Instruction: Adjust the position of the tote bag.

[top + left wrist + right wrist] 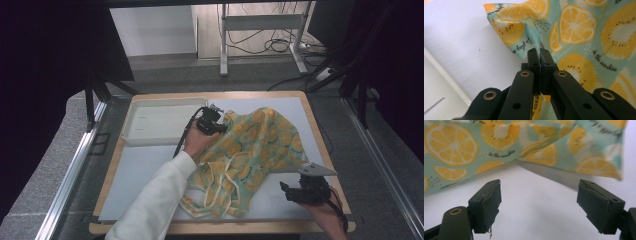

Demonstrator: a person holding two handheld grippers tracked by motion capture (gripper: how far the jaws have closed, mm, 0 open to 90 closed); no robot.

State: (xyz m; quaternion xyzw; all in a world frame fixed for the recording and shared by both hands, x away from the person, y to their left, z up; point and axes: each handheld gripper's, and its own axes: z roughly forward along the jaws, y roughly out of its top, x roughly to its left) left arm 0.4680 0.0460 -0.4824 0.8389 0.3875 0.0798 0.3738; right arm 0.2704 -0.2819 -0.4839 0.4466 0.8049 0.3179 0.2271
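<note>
Two black two-jaw grippers are at work on one cloth. Starting with the left gripper [539,53]: its jaws are pressed together on a pinched fold of the thin mint-green fabric printed with orange and kiwi slices [584,37], close to the cloth's far left corner, which stands up off the table in a small peak. In the high view this left gripper [210,123] sits just beside the near right corner of the shallow white rectangular tray [145,107]. The right gripper [539,200] has its jaws spread wide with nothing between them, hovering over the bare pale grey table mat [539,190] just short of the cloth's drooping near edge. From above, the right gripper [296,192] lies near the table's front right, beside the fabric's right hem.

The fruit-print fabric [255,145] lies crumpled across the middle and right of the mat, its cream straps bunched toward the front edge.

Risks, as I judge them: the left pinch takes only a narrow fold, so a firm pull could slip it free. The right jaws might close on the mat or catch a double layer, leaving the cloth twisted. Trailing straps may snag while it is spread.
</note>
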